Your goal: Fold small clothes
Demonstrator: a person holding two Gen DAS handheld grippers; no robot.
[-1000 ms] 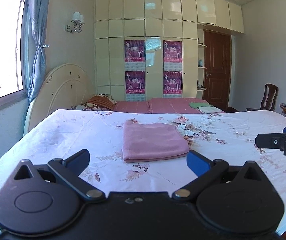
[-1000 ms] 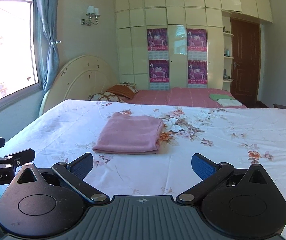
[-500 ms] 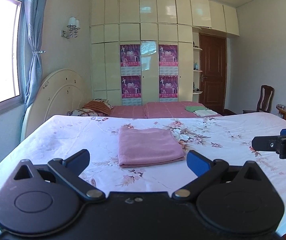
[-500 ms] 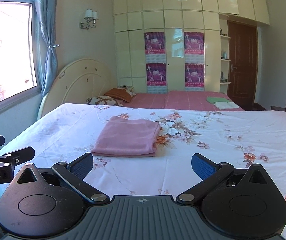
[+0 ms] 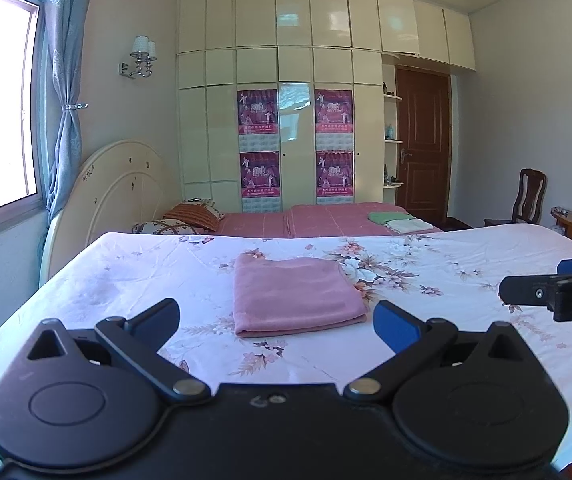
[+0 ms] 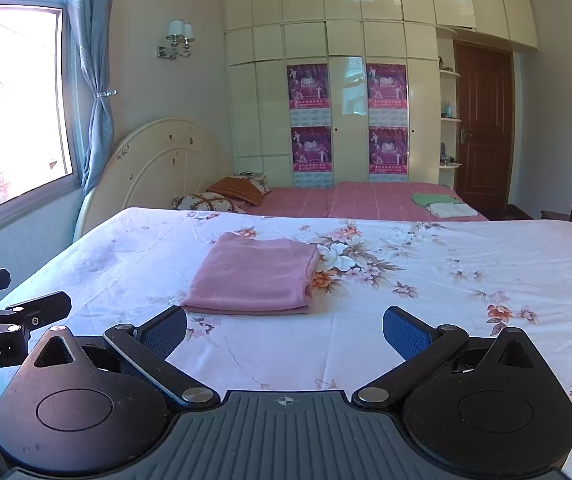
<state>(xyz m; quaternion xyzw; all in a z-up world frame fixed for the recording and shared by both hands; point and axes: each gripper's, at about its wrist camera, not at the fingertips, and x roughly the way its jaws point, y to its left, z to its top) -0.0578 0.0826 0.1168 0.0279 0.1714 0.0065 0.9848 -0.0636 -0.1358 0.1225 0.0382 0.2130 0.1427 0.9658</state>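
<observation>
Pink cloth (image 5: 296, 294) lying folded on the floral bed (image 5: 446, 276)
Long axis running toward the wardrobe (image 5: 298, 112); both grippers (image 5: 275, 318) (image 6: 284, 330) hanging wide open, gripping nothing.

- I am working in a home bedroom: a bed (image 5: 133, 280) with a flowered sheet fills the view.
- At 10 o'clock I see its rounded cream headboard (image 5: 121, 188) and two pillows (image 6: 221, 196).
- At 12 o'clock stands a tall cream wardrobe (image 5: 286, 120) bearing posters (image 6: 310, 120).
- At 9 o'clock are a curtained window (image 6: 17, 100) and a wall lamp (image 5: 141, 56); at 2 o'clock, a wooden door (image 5: 422, 148) and a chair (image 5: 530, 196).
</observation>
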